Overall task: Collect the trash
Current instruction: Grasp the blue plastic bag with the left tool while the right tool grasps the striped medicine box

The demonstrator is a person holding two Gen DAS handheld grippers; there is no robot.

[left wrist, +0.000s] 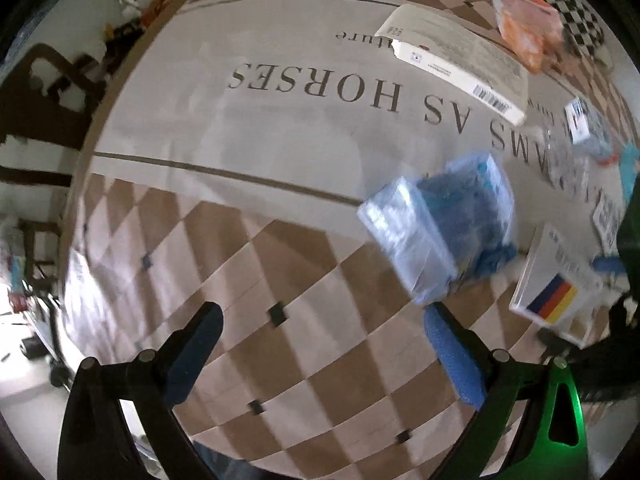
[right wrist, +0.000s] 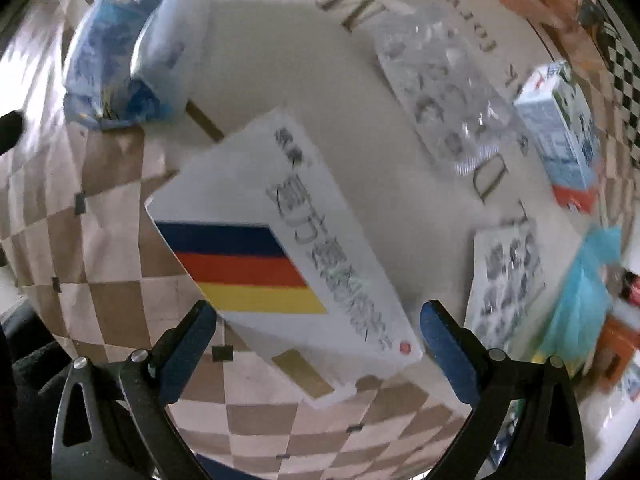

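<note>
Right hand-held gripper [right wrist: 318,330] spread wide, nothing in it, hovering right over the near end of the white flag-striped box [right wrist: 280,256]. Box lying flat on the checkered desk [right wrist: 100,240], long axis running diagonally from near right to far left, near end sitting just between the open fingers. Probably needs a bit of wrist twist to pinch across the short side, not along the length. Left hand-held gripper [left wrist: 324,328] also wide open and empty, with the blue plastic bag [left wrist: 440,224] just beyond its right fingertip, off to the right of centre. Further out: crinkly clear blister pack [right wrist: 444,100], small blue carton [right wrist: 560,132], orange bag [left wrist: 528,28], long white box [left wrist: 460,56]. Right side looks closest to a grab.
</note>
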